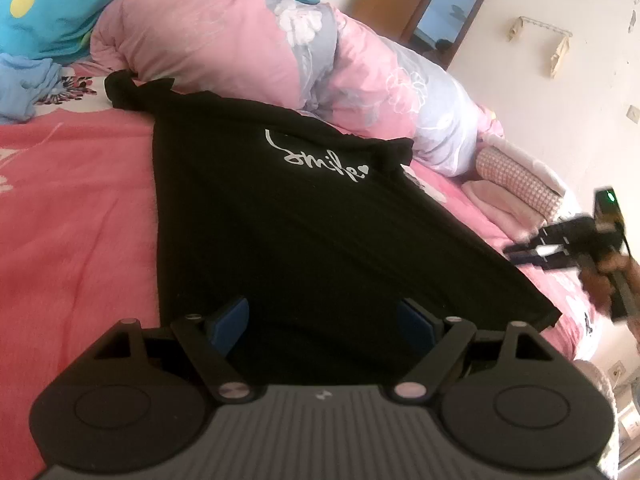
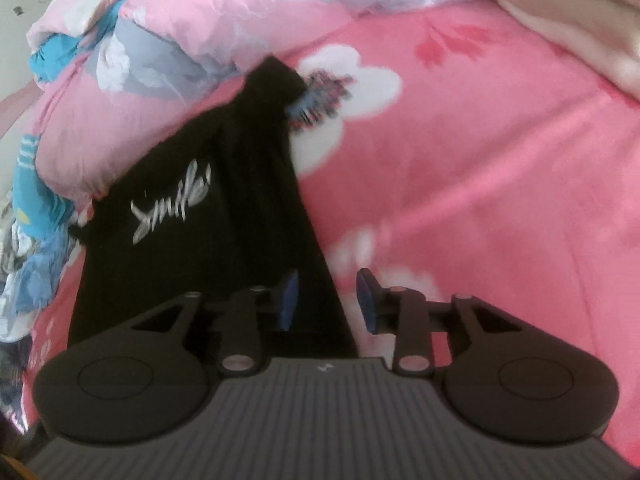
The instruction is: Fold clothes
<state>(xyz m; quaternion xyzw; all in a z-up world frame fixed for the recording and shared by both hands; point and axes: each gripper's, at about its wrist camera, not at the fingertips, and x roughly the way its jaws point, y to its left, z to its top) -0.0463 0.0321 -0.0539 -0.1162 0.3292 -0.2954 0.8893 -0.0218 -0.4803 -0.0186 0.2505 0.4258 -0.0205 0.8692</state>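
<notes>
A black T-shirt (image 1: 280, 232) with white "smile" lettering lies spread flat on the pink bed sheet (image 1: 72, 208), sleeves toward the far side. My left gripper (image 1: 323, 322) hovers over the shirt's near hem, open wide, its blue pads apart above the cloth. At the right edge of the left wrist view my right gripper (image 1: 520, 250) hangs beside the shirt's right border, held by a hand. In the right wrist view the T-shirt (image 2: 180, 240) fills the left side. The right gripper (image 2: 328, 302) is partly open, the shirt's side edge running between its fingers with no pad pressing on it.
A heaped pink floral duvet (image 1: 224, 40) borders the shirt's far side. Blue clothing (image 1: 24, 84) lies at the far left. A stack of folded pale garments (image 1: 516, 184) sits at the right, also in the right wrist view (image 2: 580, 20). Beyond are a wall and a wooden-framed mirror (image 1: 444, 16).
</notes>
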